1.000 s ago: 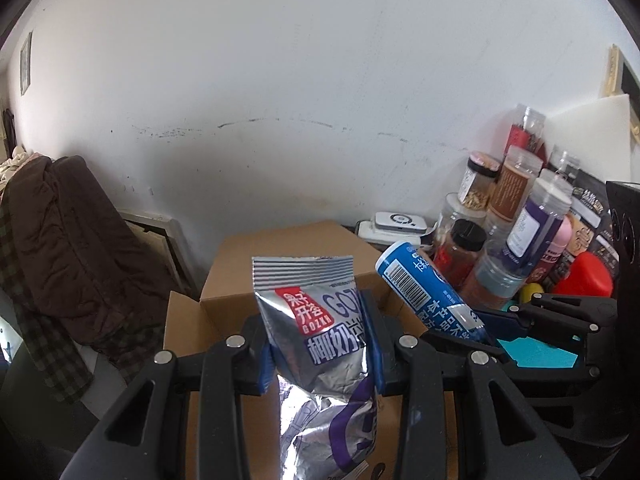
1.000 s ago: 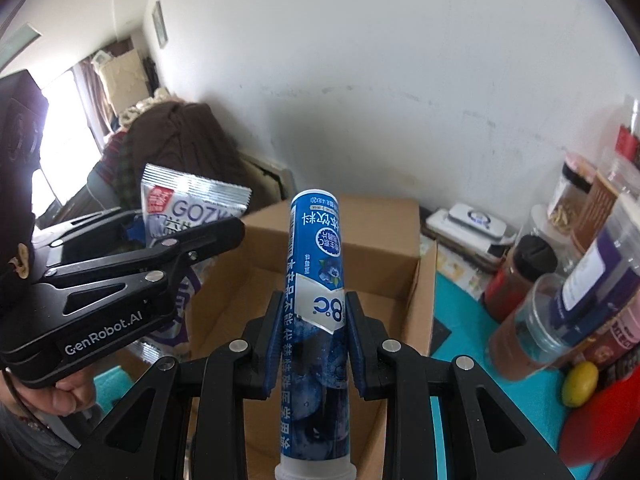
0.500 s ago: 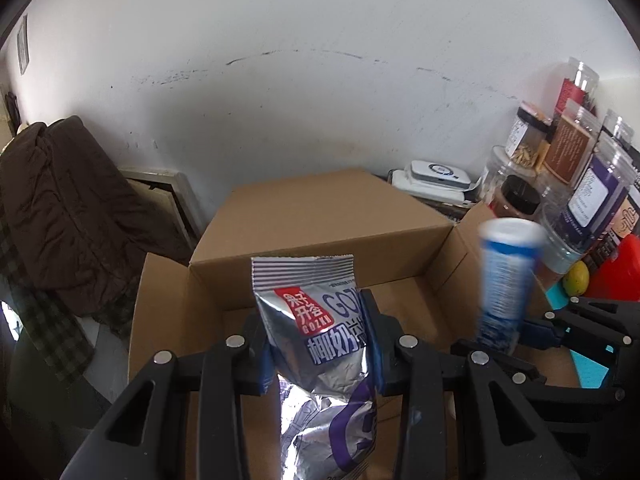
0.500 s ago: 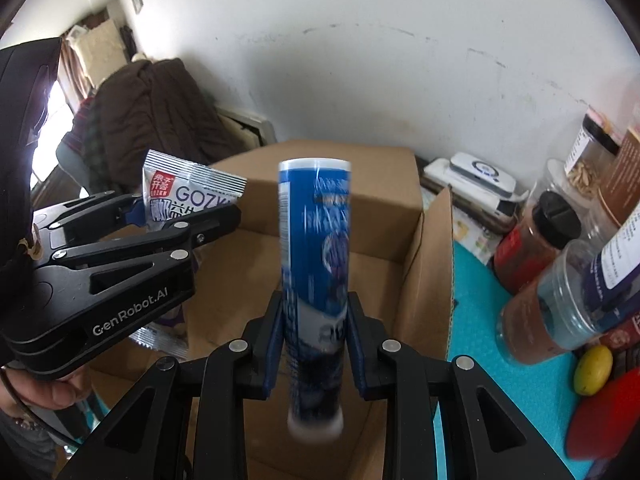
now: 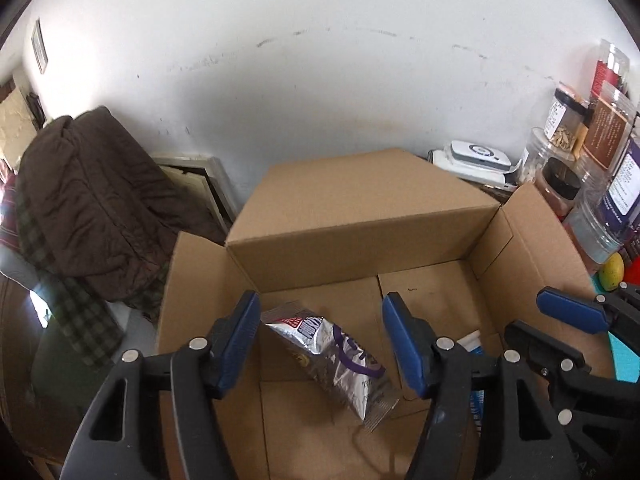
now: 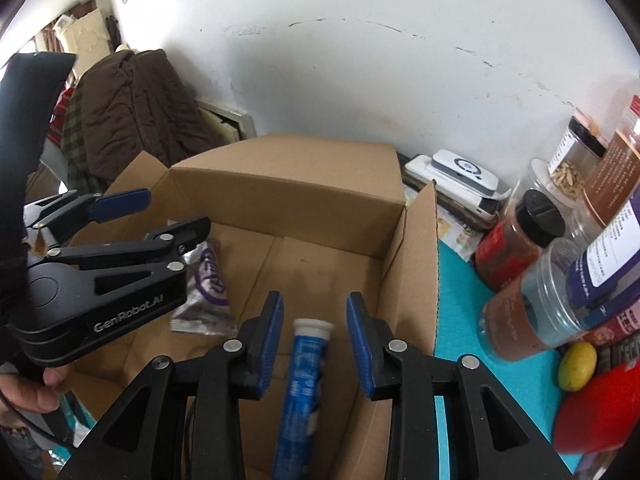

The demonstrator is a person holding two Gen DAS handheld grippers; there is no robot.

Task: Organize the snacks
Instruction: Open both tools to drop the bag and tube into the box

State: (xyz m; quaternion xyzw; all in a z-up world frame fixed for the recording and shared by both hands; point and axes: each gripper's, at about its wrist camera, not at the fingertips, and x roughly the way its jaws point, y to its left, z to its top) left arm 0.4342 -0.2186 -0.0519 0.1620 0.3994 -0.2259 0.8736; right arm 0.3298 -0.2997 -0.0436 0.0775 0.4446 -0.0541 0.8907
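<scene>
The cardboard box is plain tan-brown. Inside it, the snack packet is shiny silver with purple lettering and a red patch, and the tube is bright blue with pale print and a white cap. The left tongs and right tongs are black with blue pads and silver rivets. The bench is turquoise. Beside the jars lies a yellow ball. The coat is dark brown over green checked cloth.

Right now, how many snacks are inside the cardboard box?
2: the silver packet lying on the left of the box floor, the blue tube on the right. Gripper bodies may hide others.
</scene>
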